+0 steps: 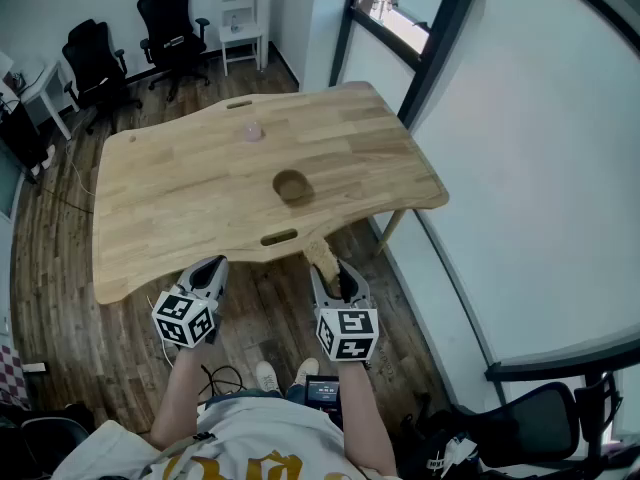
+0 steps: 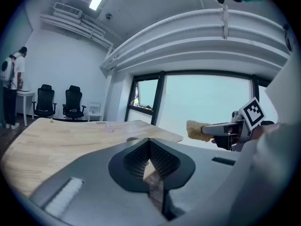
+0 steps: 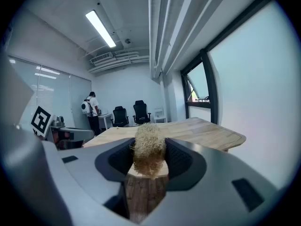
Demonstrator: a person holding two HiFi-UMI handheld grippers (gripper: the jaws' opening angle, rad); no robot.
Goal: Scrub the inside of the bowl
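Observation:
A wooden bowl (image 1: 291,186) stands near the middle of the light wooden table (image 1: 180,193), right of centre. Both grippers are held off the table's near edge, above the floor. My right gripper (image 1: 327,261) is shut on a tan fibre scrubber (image 3: 149,149), which sticks out toward the table edge (image 1: 322,257). My left gripper (image 1: 211,268) is shut with nothing between its pads (image 2: 149,161). In the left gripper view the scrubber (image 2: 198,130) shows at the right, and the bowl's rim (image 2: 133,139) just peeks above the jaws.
A small pale pink cup (image 1: 252,131) stands further back on the table. Two slots (image 1: 279,237) are cut in the tabletop. Black office chairs (image 1: 172,23) and a white side table (image 1: 241,30) stand at the far wall. A person (image 3: 91,110) stands by a desk. A glass wall runs along the right.

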